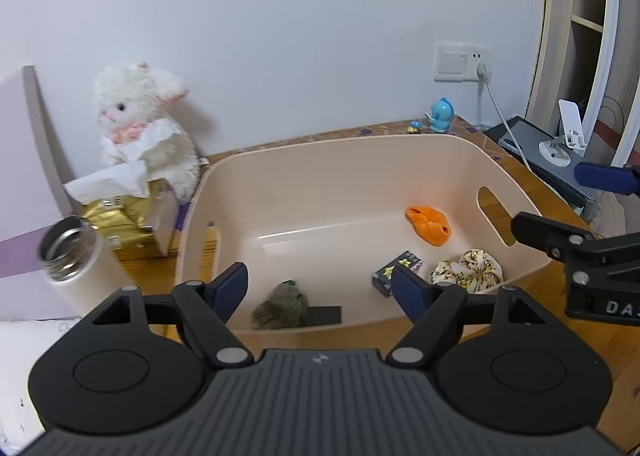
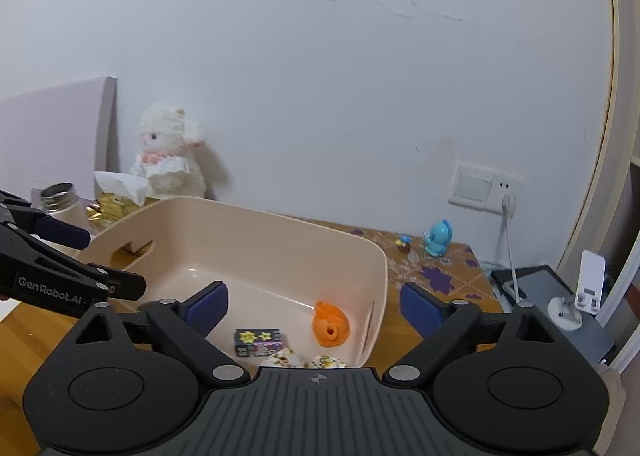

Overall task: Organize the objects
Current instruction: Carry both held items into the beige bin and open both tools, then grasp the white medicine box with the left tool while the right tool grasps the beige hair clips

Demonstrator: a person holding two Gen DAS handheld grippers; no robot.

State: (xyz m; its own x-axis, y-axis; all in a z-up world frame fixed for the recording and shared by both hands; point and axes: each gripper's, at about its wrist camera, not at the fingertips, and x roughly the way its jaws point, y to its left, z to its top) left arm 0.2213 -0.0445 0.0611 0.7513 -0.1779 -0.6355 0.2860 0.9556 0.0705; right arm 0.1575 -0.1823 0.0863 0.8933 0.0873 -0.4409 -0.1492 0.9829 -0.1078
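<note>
A beige plastic bin stands on the wooden table. Inside lie an orange soft toy, a small dark box with stars, a white and gold scrunchie and a grey-green fuzzy object beside a black strip. My left gripper is open and empty over the bin's near edge. My right gripper is open and empty above the bin's near right corner; it shows at the right of the left wrist view.
A white plush bunny sits behind a gold tissue box. An open white flask stands left of the bin. A blue figurine, wall socket with cable and phone stand are at right.
</note>
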